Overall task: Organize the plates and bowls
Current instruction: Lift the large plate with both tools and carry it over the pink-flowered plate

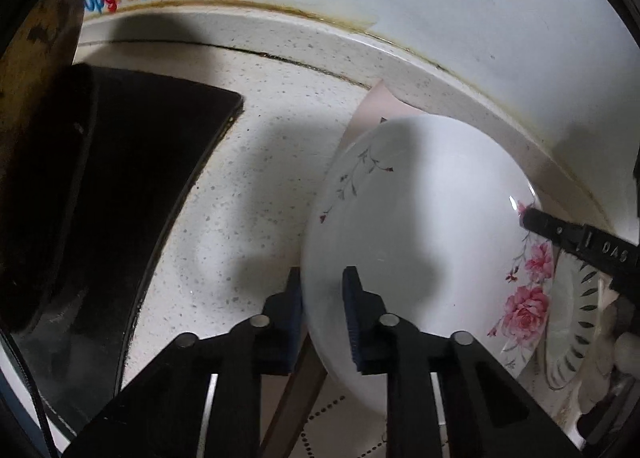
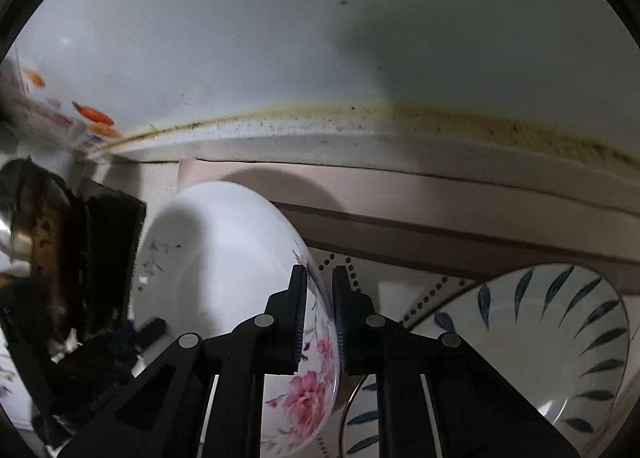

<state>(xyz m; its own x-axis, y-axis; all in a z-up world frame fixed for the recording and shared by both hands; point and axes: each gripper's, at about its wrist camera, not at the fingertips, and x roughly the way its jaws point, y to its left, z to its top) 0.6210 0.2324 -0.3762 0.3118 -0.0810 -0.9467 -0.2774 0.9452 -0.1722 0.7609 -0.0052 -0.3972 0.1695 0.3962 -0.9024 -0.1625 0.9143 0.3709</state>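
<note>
both hand-held grippers gripped the rose-patterned bowl [image 1: 420,242] by opposite rims, the left hand-held gripper [image 1: 322,298] clamped on the near rim and the right hand-held gripper [image 2: 319,298] on the flowered rim, tilting it above the speckled counter [image 1: 256,186]. to do well, they likely needed level, matched motion toward the leaf-patterned plate [image 2: 552,322] just beside it, lowering gently so the rims wouldn't chip.

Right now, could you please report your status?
Both jaws clamp floral bowl rim: left gripper, right gripper. Bowl tilted. Leaf-pattern plate beside it.
</note>
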